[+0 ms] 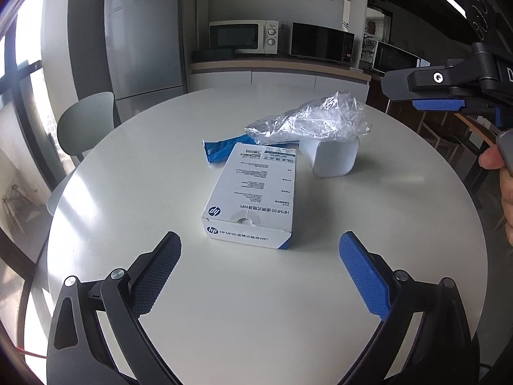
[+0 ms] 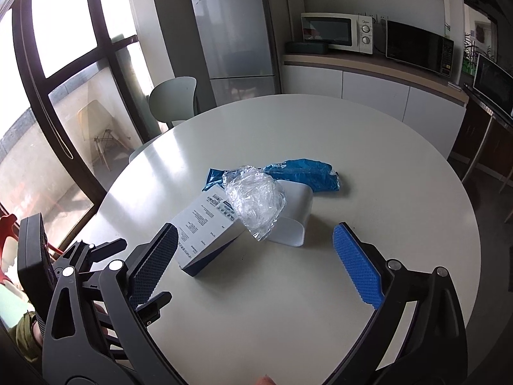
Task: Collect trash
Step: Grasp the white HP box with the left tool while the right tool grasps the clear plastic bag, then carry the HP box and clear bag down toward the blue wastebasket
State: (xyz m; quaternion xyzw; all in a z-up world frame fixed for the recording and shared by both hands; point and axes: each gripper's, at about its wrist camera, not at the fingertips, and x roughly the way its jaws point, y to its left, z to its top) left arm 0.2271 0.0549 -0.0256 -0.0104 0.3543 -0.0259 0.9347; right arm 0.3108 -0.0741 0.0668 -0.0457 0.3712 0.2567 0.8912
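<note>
A silver fridge and microwaves stand behind the glossy round white table. At its middle lie a printed white box, a curved white plastic bin, crinkled clear wrap and a blue wrapper. Left gripper and right gripper gape wide, holding nothing.

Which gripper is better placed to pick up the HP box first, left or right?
Probably left: the left gripper is open and squarely faces the HP box, close ahead between its fingers.

Tabletop: smooth, glossy white. HP box: matt printed cardboard. Plastic wrap: clear, crinkled, shiny; blue wrapper: glossy film.
</note>
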